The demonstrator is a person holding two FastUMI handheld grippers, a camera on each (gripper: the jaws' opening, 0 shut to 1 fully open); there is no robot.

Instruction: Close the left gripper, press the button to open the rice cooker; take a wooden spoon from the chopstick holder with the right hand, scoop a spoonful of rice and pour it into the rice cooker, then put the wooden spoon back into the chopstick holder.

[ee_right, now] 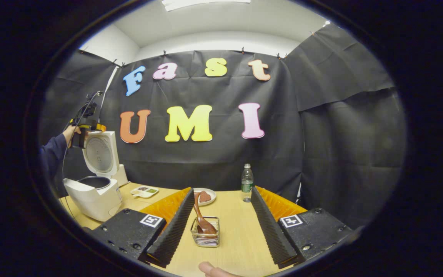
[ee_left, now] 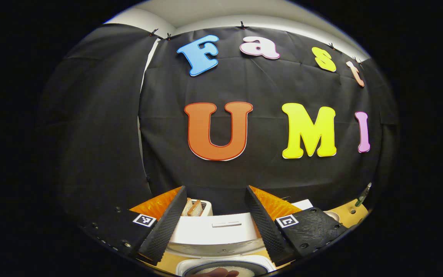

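The rice cooker [ee_right: 92,192] stands on the desk [ee_right: 233,227] with its lid up. The left tongs [ee_left: 215,227] are released above it. The right tongs [ee_right: 217,231] are released too, and the wooden spoon [ee_right: 203,219] leans in the chopstick holder [ee_right: 206,235] between their fingers.

Dark blue sleeve [ee_right: 52,152], ribbed jaws, square marker tags [ee_right: 150,220], screws.
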